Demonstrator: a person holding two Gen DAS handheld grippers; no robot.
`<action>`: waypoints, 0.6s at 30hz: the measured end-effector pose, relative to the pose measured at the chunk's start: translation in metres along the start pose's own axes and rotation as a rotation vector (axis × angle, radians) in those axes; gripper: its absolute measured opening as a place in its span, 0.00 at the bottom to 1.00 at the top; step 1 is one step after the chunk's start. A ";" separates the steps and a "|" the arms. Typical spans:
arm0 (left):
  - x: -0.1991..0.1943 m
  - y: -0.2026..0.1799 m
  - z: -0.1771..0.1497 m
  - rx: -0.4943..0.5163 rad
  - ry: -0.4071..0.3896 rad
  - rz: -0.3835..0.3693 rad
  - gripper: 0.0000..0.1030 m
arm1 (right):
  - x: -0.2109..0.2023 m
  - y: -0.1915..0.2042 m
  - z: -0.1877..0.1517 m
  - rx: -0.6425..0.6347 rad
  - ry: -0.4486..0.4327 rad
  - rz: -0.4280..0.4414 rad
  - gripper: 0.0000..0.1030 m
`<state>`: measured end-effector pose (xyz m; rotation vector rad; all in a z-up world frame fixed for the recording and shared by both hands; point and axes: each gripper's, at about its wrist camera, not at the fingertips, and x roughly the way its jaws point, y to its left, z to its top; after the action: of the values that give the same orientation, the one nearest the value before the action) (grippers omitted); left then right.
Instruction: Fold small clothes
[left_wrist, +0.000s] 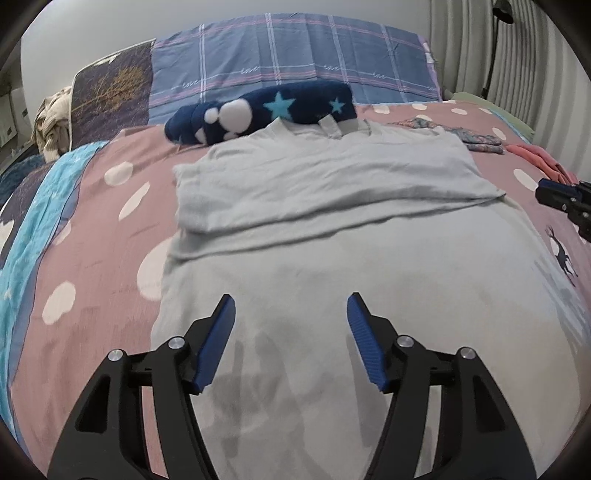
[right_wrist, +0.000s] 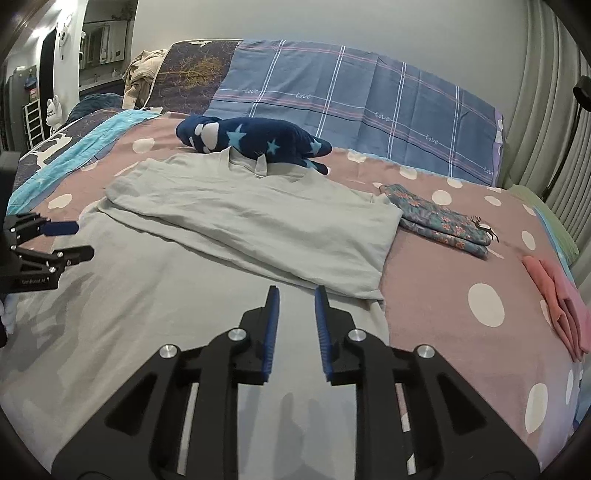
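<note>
A pale grey-green shirt (left_wrist: 332, 206) (right_wrist: 258, 221) lies flat on the bed, its far part doubled over into a band across the cloth. My left gripper (left_wrist: 291, 306) hovers over the near part of the shirt, jaws wide apart and empty; it also shows at the left edge of the right wrist view as the left gripper (right_wrist: 70, 240). My right gripper (right_wrist: 295, 295) is over the shirt near its right edge, jaws a narrow gap apart with nothing between them. Its tip shows as the right gripper (left_wrist: 554, 194) at the right edge of the left wrist view.
A navy star-patterned fleece roll (left_wrist: 266, 110) (right_wrist: 251, 140) lies at the shirt's collar. A folded floral garment (right_wrist: 443, 221) and folded pink cloth (right_wrist: 561, 302) lie to the right on the pink dotted bedcover (right_wrist: 443, 314). Plaid pillows (right_wrist: 351, 103) stand behind.
</note>
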<state>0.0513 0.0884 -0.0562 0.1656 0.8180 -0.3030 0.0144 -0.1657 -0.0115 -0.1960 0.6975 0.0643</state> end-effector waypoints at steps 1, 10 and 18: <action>0.000 0.002 -0.001 -0.006 0.004 0.000 0.62 | 0.001 0.000 0.000 0.002 0.001 0.001 0.20; 0.010 0.024 -0.022 -0.042 0.076 -0.012 0.69 | 0.064 -0.037 -0.050 0.079 0.211 0.038 0.36; -0.023 0.042 -0.048 -0.025 0.065 0.078 0.73 | 0.025 -0.075 -0.071 0.262 0.202 0.082 0.36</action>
<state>0.0170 0.1457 -0.0708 0.1837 0.8771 -0.2149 -0.0021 -0.2534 -0.0694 0.0788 0.9077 0.0308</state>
